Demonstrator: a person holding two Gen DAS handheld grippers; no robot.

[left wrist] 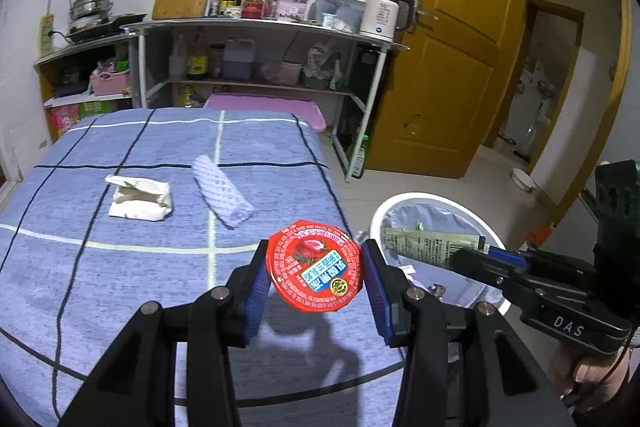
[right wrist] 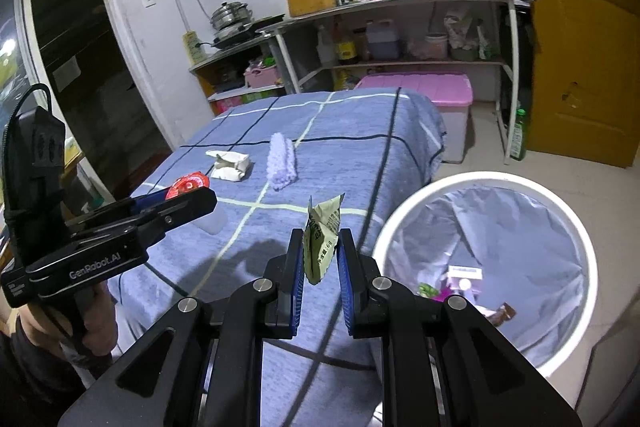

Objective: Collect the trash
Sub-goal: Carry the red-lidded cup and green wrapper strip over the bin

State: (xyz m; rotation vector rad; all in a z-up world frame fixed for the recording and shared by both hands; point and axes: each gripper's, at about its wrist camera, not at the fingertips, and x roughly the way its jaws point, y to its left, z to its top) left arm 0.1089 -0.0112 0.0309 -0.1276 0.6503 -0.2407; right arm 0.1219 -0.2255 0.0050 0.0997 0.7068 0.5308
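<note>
Right then, the left hand-held gripper (left wrist: 314, 281) held a red lid (left wrist: 315, 267) over the table (left wrist: 100, 267), and the right hand-held gripper (right wrist: 319, 259) squeezed a green packet (right wrist: 322, 239) beside the white bin (right wrist: 576, 227).

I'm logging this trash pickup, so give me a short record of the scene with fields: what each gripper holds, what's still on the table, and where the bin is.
left gripper: shut on red-lidded cup
right gripper: shut on green wrapper
table: blue checked cloth
left on table: white crumpled carton; lilac patterned packet
trash bin: white rim, on the floor beside the table, already holds some trash
wrapper position: in the left view, over the bin's opening
</note>
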